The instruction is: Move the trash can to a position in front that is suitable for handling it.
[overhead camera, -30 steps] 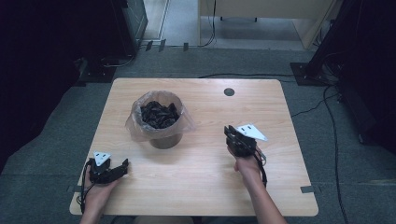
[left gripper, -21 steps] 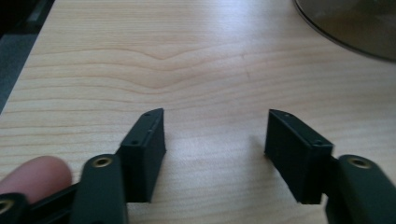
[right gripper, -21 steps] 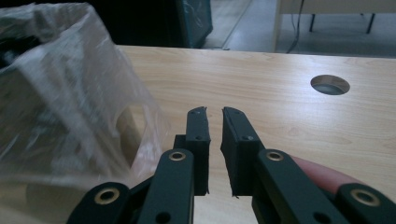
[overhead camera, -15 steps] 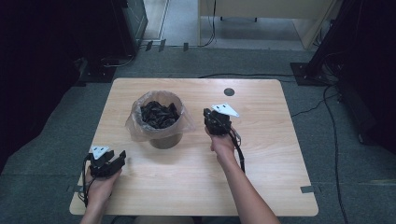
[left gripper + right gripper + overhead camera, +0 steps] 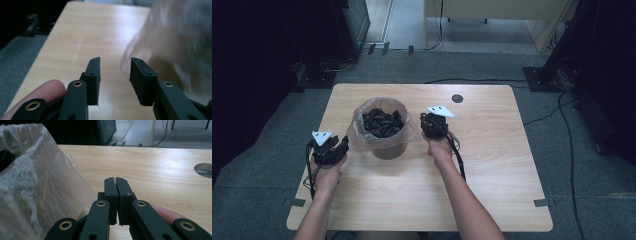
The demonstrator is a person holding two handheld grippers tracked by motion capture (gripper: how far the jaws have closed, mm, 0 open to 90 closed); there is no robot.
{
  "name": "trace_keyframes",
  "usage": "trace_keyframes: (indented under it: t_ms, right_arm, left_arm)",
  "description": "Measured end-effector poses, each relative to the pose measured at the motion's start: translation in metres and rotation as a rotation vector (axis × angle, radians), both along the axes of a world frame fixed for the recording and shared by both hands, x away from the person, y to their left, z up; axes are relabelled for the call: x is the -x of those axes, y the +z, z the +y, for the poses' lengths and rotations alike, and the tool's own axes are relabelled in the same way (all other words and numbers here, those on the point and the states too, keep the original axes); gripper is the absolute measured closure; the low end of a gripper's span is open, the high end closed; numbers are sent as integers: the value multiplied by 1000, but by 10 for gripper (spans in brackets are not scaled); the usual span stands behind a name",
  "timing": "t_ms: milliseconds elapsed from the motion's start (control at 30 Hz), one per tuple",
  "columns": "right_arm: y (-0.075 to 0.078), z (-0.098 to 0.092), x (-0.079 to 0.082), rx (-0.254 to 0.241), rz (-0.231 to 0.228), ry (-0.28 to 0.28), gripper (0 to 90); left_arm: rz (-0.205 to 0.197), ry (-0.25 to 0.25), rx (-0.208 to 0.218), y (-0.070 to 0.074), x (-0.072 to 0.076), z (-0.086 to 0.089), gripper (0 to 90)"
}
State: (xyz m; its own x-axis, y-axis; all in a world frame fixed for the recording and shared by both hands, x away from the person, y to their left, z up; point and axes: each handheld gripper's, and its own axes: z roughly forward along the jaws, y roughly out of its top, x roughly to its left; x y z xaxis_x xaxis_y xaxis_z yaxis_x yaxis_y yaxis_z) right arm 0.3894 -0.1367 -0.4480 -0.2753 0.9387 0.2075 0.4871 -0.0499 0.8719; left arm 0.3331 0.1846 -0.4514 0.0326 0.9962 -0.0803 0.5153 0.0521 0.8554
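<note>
High view first: a wooden table with a small bin standing left of its middle, lined with a clear plastic bag whose loose skirt flares out over the rim. Dark crumpled stuff sits inside the bin. A round cable hole is set in the tabletop near the far edge.

The right gripper is held just beside the bin on its right, close against the bag's flared edge. Its own view shows the two black jaws pressed flat together with nothing between them, the bag bulging at their left and the cable hole off to the right.

The left gripper sits at the bin's left, near the bag's skirt. Its jaws have just been closing and stand partly apart, with bare tabletop showing through the gap. In the left gripper view the bag is a pale blur beside the right-hand jaw; it may be brushing that jaw, though I cannot say for sure.
</note>
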Motion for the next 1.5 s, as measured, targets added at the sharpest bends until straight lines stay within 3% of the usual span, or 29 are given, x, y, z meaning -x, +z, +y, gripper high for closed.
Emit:
trace_keyframes:
  t_ms: [200, 433, 533, 600, 700, 767, 867, 1200, 1500]
  right_arm:
    - [3, 5, -5, 1, -11, 0, 891]
    - [2, 15, -11, -3, -12, 9, 884]
    - [1, 22, -11, -7, -19, 25, 871]
    - [1, 26, -11, -12, -8, 34, 872]
    - [1, 30, -11, 8, -13, 54, 873]
    - [2, 30, -10, -20, -4, 60, 900]
    - [2, 27, -9, -16, 3, 53, 900]
    - [6, 11, 5, 15, -14, 92, 900]
    - [6, -11, 25, 18, -8, 81, 900]
  left_arm:
    - [-21, 3, -15, 6, -23, -14, 683]
    - [-13, -11, 29, 1, -38, -30, 743]
    - [-18, -9, 25, 0, -38, -33, 824]
    - [-30, -33, 20, 0, -39, -37, 900]
    - [-32, -70, 46, 0, -40, -39, 900]
    - [-34, -86, 50, -1, -39, -41, 900]
    - [-32, -130, 64, -2, -38, -44, 900]
    - [-37, -162, 54, -2, -32, -55, 900]
    - [-32, -200, 65, -2, -21, -74, 900]
